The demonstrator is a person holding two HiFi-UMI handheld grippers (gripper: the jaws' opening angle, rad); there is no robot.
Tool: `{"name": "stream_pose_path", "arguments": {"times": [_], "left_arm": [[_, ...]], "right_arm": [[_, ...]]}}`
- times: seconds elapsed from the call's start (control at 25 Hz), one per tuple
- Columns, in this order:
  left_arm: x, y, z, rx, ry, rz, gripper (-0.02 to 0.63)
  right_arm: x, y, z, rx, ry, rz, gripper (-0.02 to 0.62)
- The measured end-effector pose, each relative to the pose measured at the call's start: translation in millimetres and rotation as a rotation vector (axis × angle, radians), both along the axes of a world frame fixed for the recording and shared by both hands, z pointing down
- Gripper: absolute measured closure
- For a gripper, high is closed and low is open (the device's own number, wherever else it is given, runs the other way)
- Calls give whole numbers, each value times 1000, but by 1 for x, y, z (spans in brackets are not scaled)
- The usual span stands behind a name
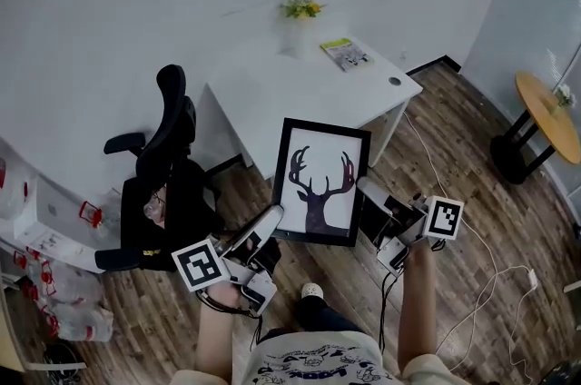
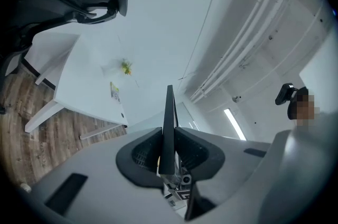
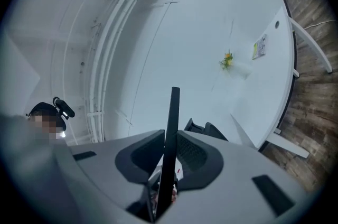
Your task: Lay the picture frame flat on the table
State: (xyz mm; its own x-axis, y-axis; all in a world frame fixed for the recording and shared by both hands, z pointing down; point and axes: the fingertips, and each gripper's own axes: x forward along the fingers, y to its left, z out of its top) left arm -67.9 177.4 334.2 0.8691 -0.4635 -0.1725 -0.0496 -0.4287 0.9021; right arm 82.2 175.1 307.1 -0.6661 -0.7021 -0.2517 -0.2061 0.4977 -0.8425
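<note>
Aloft between both grippers, the picture frame [image 1: 320, 183] hangs just short of the white table [image 1: 272, 97], over the wooden floor [image 1: 472, 192].
Each claw is clamped on a side edge of the black frame: the left gripper [image 2: 168, 145] has its dark pads pressed against the thin edge that stands upright between its jaws, and the right gripper [image 3: 170, 151] pinches the opposite edge the same way. From the head view the frame's face, a dark deer head with antlers on white, is turned up toward the camera, its top edge near the table's front edge. On the table stand a small yellow-flowered plant [image 1: 300, 8] and a booklet [image 1: 346, 54]; a black office chair [image 1: 163, 147] sits beside its left end.
</note>
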Motion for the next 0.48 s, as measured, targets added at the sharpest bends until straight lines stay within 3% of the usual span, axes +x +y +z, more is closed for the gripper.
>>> {"name": "stream_pose_path", "arguments": {"times": [0.48], "left_arm": [[55, -85, 1, -10, 4, -62, 522]], "right_arm": [[53, -95, -1, -2, -4, -61, 514]]}}
